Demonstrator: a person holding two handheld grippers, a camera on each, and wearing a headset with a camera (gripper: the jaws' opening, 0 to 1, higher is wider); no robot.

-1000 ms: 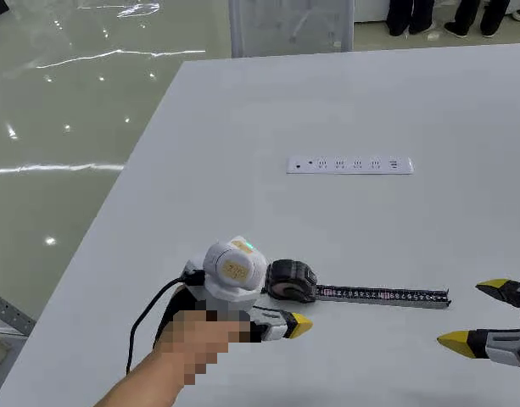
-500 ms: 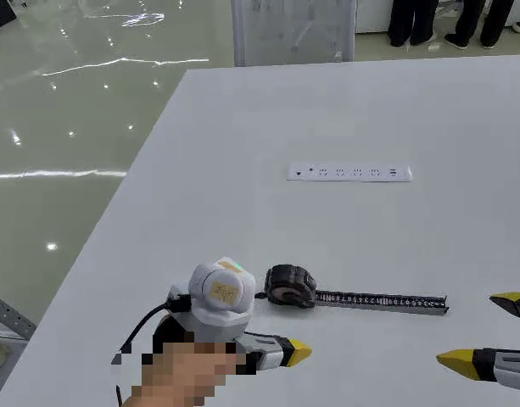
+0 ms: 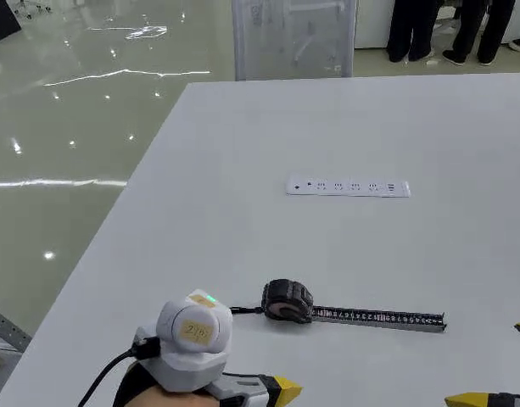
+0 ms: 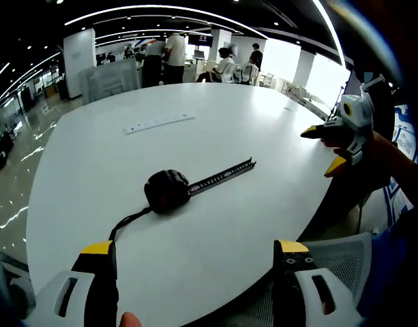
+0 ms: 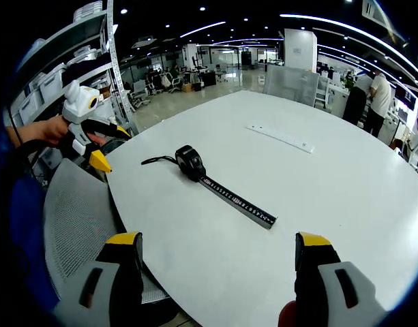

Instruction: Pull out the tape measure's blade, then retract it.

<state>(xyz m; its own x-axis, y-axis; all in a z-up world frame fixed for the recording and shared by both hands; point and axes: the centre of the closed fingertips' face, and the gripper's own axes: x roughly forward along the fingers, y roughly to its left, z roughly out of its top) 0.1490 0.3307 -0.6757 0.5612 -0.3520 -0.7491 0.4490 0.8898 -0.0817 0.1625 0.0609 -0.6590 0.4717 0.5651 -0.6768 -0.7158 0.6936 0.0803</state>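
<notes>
Tape measure point(image 3: 287, 301) lies on bench point(image 3: 327, 119) near front edge, blade point(image 3: 378, 319) out flat to right. Power strip point(image 3: 348, 187) well behind it. Left tool point(image 4: 194, 248) and right tool point(image 5: 219, 238) both spread wide, empty, flanking tape, well apart from it.

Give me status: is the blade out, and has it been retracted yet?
Pull-out looks done: the blade lies extended on the table from the tape measure. Nothing in hand: left tool and right tool are open, clear of it. Remaining: retracting the blade.
</notes>
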